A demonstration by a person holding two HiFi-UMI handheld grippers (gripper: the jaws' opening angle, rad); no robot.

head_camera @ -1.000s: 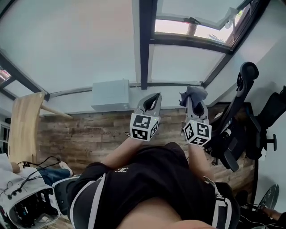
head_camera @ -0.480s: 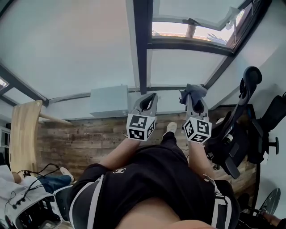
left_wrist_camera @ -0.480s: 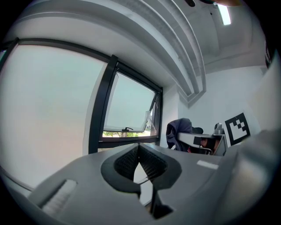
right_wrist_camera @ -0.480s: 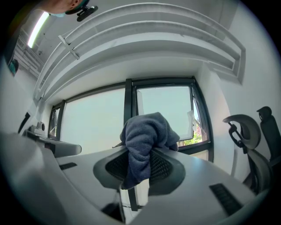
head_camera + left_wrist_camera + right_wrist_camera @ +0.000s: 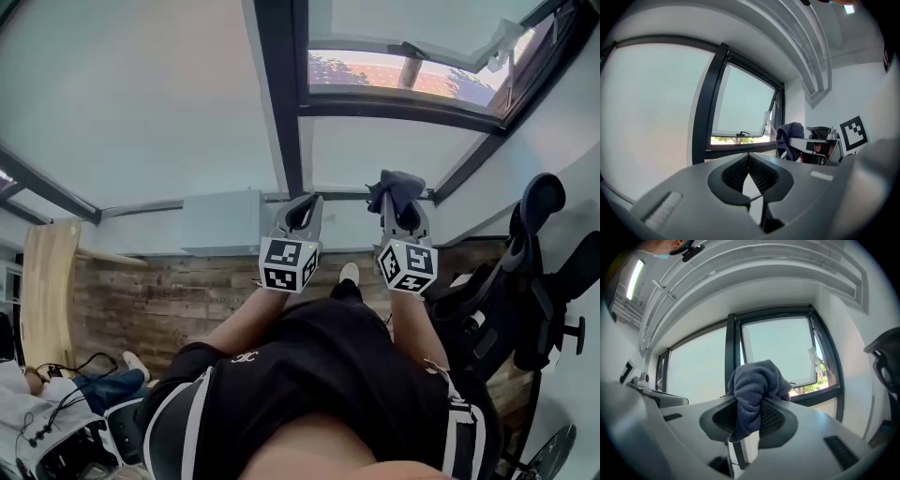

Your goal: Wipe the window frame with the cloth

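Right of the dark vertical mullion of the window frame [image 5: 281, 103], the right gripper [image 5: 750, 408] is held up toward the glass. Its jaws are clamped on a dark blue-grey cloth [image 5: 752, 390]. The cloth is bunched above the jaw tips, and one fold hangs down between the ribbed pads. In the head view the cloth overlaps the frame's lower horizontal rail to the right of the mullion. No view confirms whether it touches the frame.

The left gripper [image 5: 749, 164] is level with the right one, directly below the foot of the mullion. Its jaws are closed tip to tip and nothing is caught between them. The two grippers are near each other but clearly apart, and each marker cube faces the head camera.

Above and right of the mullion, a hinged sash [image 5: 403, 70] stands tilted open, with greenery [image 5: 813, 387] visible through the gap. A white box unit [image 5: 220, 223] is mounted on the wall below the glazing, left of the mullion's foot. Wood-plank flooring [image 5: 169, 291] runs beneath it. A black office chair [image 5: 530, 272] stands well to the right of the mullion, and a pale wooden panel [image 5: 47, 281] well to the left. The person's black garment [image 5: 309, 375] fills the lower part of the head view.
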